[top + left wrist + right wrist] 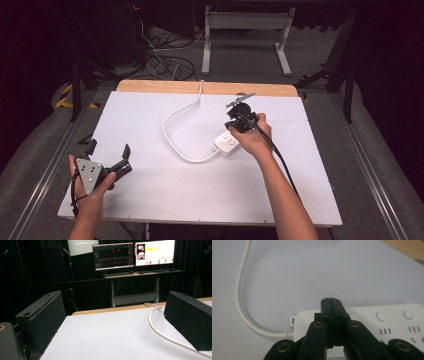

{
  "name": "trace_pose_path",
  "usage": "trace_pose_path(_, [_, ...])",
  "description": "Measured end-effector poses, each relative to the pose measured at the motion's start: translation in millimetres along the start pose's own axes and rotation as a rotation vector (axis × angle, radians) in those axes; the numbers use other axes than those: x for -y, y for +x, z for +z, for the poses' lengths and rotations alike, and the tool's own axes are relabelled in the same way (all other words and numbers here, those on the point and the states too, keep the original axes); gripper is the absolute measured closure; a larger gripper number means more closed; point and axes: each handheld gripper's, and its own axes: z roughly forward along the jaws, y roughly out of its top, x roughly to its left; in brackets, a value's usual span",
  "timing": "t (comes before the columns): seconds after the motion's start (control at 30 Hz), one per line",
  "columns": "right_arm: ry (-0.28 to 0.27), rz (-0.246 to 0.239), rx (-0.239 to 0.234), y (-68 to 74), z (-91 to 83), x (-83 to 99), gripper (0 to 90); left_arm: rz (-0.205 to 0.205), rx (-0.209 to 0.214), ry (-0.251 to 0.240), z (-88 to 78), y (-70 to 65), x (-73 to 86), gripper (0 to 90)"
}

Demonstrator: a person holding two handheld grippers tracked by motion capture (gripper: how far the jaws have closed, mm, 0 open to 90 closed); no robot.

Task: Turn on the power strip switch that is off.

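A white power strip point(226, 144) lies right of the table's middle, and its white cable point(172, 125) loops left and back to the far edge. My right gripper point(233, 128) points down at the strip's cable end. In the right gripper view its jaws are pressed together point(330, 302) with nothing between them. The tips sit over the strip point(387, 322), just left of the first round button point(354, 316). My left gripper point(109, 149) is held open near the front left corner, far from the strip. In its own view the gripper point(115, 320) frames bare table and the cable point(160, 333).
The white table top point(150, 190) has a wooden strip point(150, 86) along its far edge. Beyond it stand a desk frame point(245, 30) and loose floor cables point(165, 62). Monitors point(132, 253) glow on that desk. Metal rails point(45, 170) run along both sides.
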Motion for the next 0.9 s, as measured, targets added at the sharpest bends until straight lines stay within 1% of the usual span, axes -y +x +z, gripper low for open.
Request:
trace_pose_path(0.03, [0.023,0.003,0.001,0.1,5.8,1.8,90.0,0.003,-0.002,0.0,0.0,0.0,-0.1,3.7])
trace_pose_path(0.07, [0.039,0.003,0.016,0.5,11.4,3.1,90.0,0.002,-0.001,0.0,-0.1,-0.3,-0.2,3.7])
trace_pose_path(0.13, [0.065,0.01,0.025,2.1,24.1,4.8,90.0,0.003,0.0,-0.001,-0.1,-0.3,-0.1,3.7])
trace_pose_path(0.2, [0.078,0.006,0.036,3.2,30.7,5.8,90.0,0.004,0.001,0.001,-0.2,-0.1,0.0,3.7])
trace_pose_path(0.27, [0.081,0.008,0.037,3.2,33.1,6.5,90.0,0.002,0.002,0.003,-0.3,0.3,0.2,3.7])
trace_pose_path(0.3, [0.092,0.01,0.049,2.4,37.3,7.6,90.0,0.002,0.002,0.003,-0.4,0.4,0.3,3.7])
trace_pose_path(0.43, [0.093,0.019,0.046,1.2,40.2,9.0,90.0,0.0,-0.001,0.003,-0.5,0.5,0.2,3.7])
trace_pose_path(0.63, [0.086,0.014,0.033,4.7,41.3,8.5,90.0,0.006,-0.002,0.004,0.1,0.0,0.1,4.0])
trace_pose_path(0.87, [0.085,0.028,0.049,8.3,42.9,9.8,90.0,0.003,-0.001,0.001,-0.7,-0.4,-0.1,4.0])
trace_pose_path(0.9, [0.089,0.019,0.063,10.0,43.3,9.4,90.0,0.003,-0.001,0.001,-0.7,-0.4,-0.1,4.0])
